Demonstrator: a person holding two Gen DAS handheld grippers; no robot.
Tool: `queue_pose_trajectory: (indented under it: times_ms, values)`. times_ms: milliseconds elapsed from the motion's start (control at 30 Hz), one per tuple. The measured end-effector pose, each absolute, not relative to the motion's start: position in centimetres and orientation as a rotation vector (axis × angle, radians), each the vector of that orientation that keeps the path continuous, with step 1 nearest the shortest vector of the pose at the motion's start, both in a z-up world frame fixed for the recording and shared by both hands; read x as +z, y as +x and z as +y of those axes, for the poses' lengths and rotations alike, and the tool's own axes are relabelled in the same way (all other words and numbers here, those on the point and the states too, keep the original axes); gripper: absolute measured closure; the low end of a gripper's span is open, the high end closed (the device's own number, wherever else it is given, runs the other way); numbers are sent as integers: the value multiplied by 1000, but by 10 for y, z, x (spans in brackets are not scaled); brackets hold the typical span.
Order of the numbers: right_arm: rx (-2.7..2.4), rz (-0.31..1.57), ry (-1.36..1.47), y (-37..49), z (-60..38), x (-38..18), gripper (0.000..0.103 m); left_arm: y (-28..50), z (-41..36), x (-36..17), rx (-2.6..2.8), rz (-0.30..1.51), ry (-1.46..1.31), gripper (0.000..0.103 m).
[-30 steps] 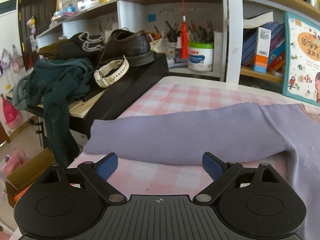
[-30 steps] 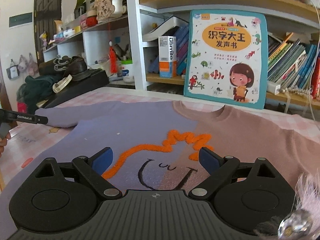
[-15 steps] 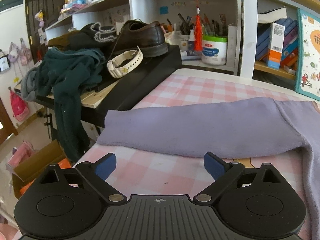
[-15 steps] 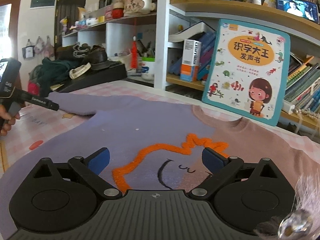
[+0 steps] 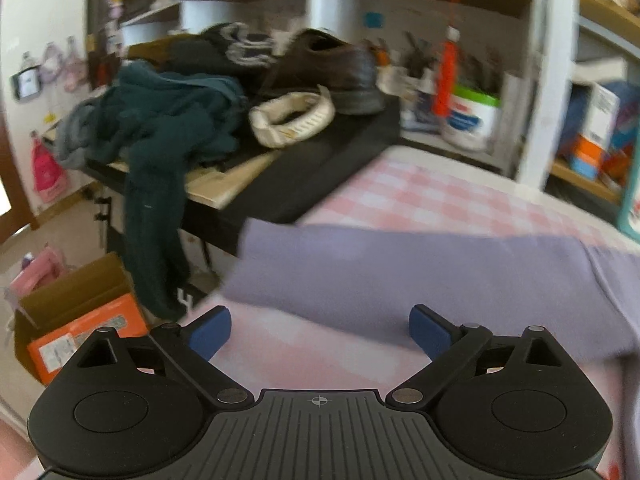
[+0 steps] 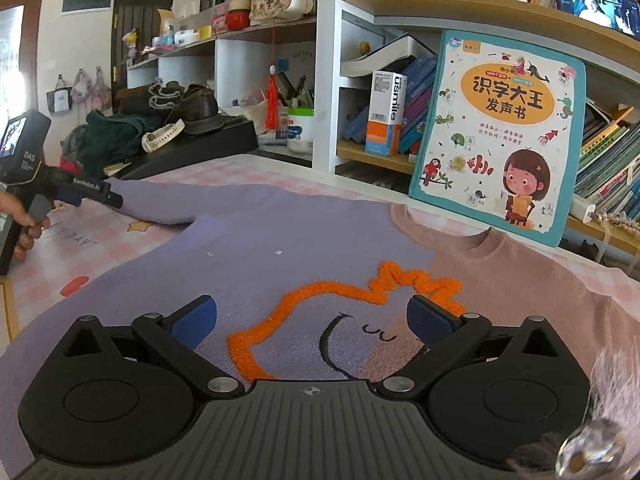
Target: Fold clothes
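Note:
A lilac and dusty-pink sweater with an orange fuzzy outline lies flat, front up, on the pink checked tablecloth. Its lilac sleeve stretches left to the table's edge. My left gripper is open and empty, just short of the sleeve's cuff end; it also shows in the right wrist view, touching or almost touching the cuff. My right gripper is open and empty, low over the sweater's chest.
A black board with a brown shoe, a white strap and dark green clothes sits left of the table. Shelves with books stand behind; a big picture book leans at the table's back. A cardboard box is on the floor.
My left gripper has swung left and closer to the sleeve's cuff end; its view is blurred by motion. My right gripper has shifted slightly over the sweater's chest. Both stay open.

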State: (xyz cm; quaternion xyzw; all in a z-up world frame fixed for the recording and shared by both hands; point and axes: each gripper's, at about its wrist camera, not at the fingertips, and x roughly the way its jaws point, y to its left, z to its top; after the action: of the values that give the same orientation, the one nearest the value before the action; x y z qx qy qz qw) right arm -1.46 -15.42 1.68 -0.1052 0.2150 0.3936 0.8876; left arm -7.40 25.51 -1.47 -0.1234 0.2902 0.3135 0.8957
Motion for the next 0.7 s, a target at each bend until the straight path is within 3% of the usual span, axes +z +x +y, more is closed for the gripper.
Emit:
queue_pose_trajectory:
  times_ms: [167,333,467,700]
  values:
    - [820,460,-229,-14,-152,16,1,-69,278,-15,731,606,-274,10]
    - [820,471,-231,-13,-151,15,1,-65,281,-15,717,612,-286,26]
    - [825,479,-234,-12,-150,15,1,-61,271,-15,667,607,-272,30]
    - [830,479,-239,-13,-150,14,1,-62,267,-13,575,560,-375,45]
